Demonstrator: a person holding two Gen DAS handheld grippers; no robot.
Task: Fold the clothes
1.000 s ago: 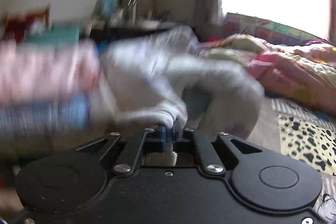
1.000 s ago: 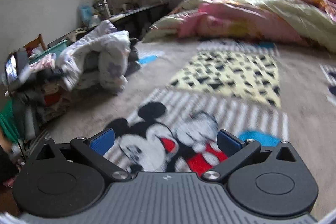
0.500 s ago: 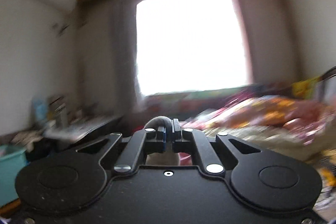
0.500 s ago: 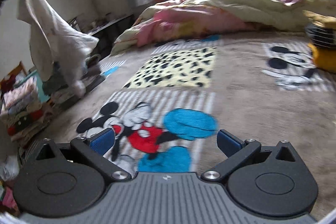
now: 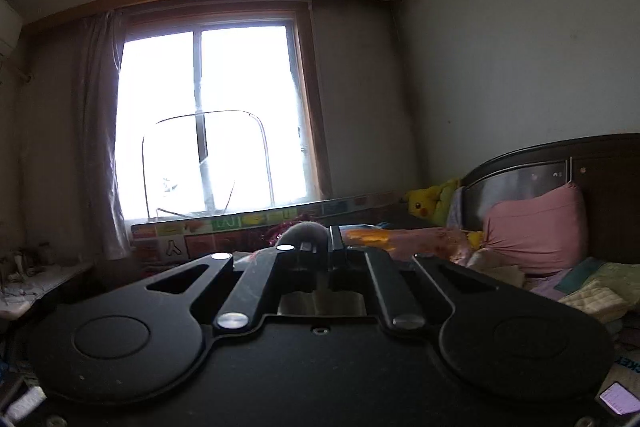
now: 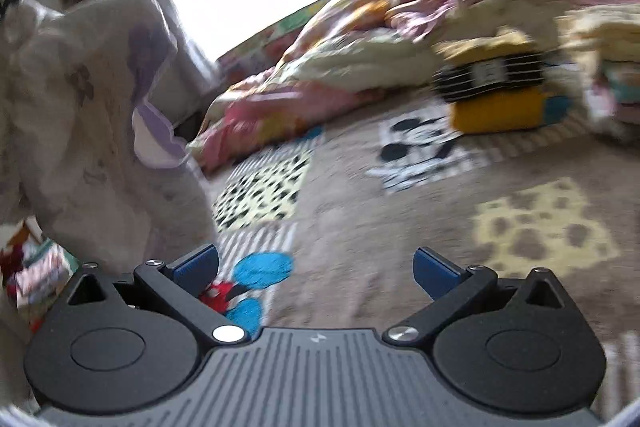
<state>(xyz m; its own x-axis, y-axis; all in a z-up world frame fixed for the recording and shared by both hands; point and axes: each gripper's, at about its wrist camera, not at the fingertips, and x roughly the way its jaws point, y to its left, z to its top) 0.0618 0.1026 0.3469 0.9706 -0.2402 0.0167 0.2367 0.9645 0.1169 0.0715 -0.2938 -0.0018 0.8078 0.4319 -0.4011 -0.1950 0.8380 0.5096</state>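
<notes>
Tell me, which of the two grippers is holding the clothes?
The left gripper. Its jaws are pinched shut on a bit of the white garment, which hangs from it at the left of the right wrist view. The right gripper stands wide open with nothing between its blue pads.

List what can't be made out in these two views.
- Left wrist view: most of the garment; only a grey fold shows above the shut fingers, the left gripper body hides the rest.
- Right wrist view: the white garment's top and left, cut by the frame edge.
- Right wrist view: the folded stack, motion-blurred.
</notes>
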